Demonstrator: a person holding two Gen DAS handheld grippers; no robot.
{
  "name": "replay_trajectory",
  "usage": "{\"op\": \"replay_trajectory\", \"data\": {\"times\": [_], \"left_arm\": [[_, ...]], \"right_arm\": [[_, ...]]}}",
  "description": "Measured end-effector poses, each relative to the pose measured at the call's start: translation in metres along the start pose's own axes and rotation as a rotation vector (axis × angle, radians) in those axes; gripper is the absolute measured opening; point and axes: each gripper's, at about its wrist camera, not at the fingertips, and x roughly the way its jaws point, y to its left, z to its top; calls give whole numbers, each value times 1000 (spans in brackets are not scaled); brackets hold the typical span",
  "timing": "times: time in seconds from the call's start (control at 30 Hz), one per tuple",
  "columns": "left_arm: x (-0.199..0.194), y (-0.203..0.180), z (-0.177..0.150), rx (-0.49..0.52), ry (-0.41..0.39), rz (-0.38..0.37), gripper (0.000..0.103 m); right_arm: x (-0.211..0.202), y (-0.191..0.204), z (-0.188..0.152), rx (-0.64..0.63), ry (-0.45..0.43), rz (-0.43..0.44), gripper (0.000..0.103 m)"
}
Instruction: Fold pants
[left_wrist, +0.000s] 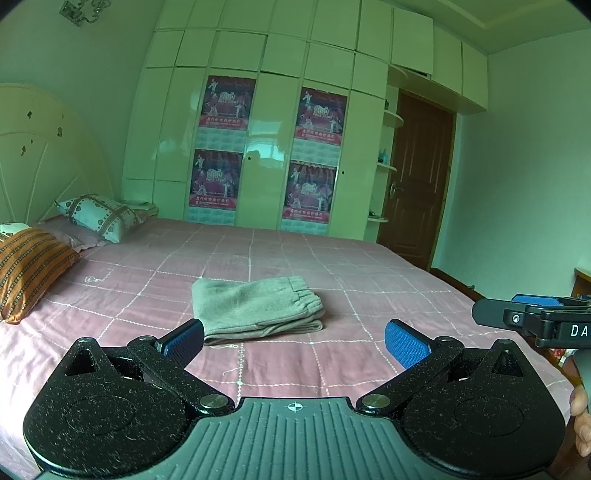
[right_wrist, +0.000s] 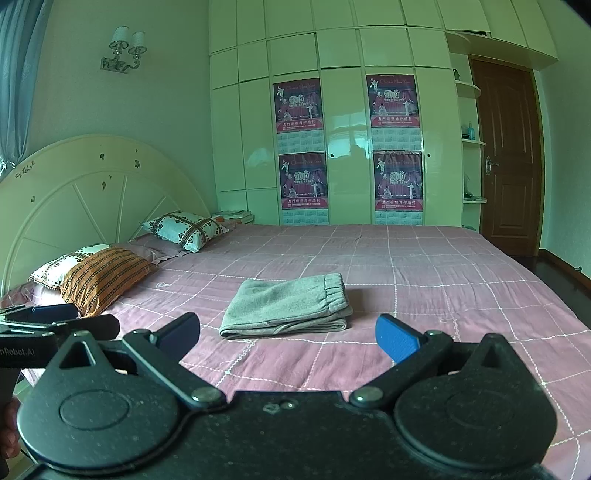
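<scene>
Grey pants (left_wrist: 255, 308) lie folded into a compact stack on the pink checked bedspread (left_wrist: 332, 266), elastic waistband at the right. They also show in the right wrist view (right_wrist: 290, 306). My left gripper (left_wrist: 295, 341) is open and empty, held above the bed just in front of the pants. My right gripper (right_wrist: 288, 336) is open and empty, also just short of the pants. The right gripper shows at the right edge of the left wrist view (left_wrist: 532, 319); the left gripper shows at the left edge of the right wrist view (right_wrist: 62, 321).
Pillows (right_wrist: 103, 275) lie by the curved headboard (right_wrist: 92, 192) at the left. A white wardrobe (right_wrist: 347, 147) with posters stands behind the bed. A brown door (right_wrist: 509, 158) is at the far right. The bedspread (right_wrist: 443, 277) spreads wide around the pants.
</scene>
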Motion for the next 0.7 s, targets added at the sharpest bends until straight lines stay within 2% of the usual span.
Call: {"op": "replay_trajectory", "data": {"times": [0.7], "left_arm": [[-2,2,0,0,0,-4,103]], "right_arm": [[0,-1,0,-6,1,1,96]]}}
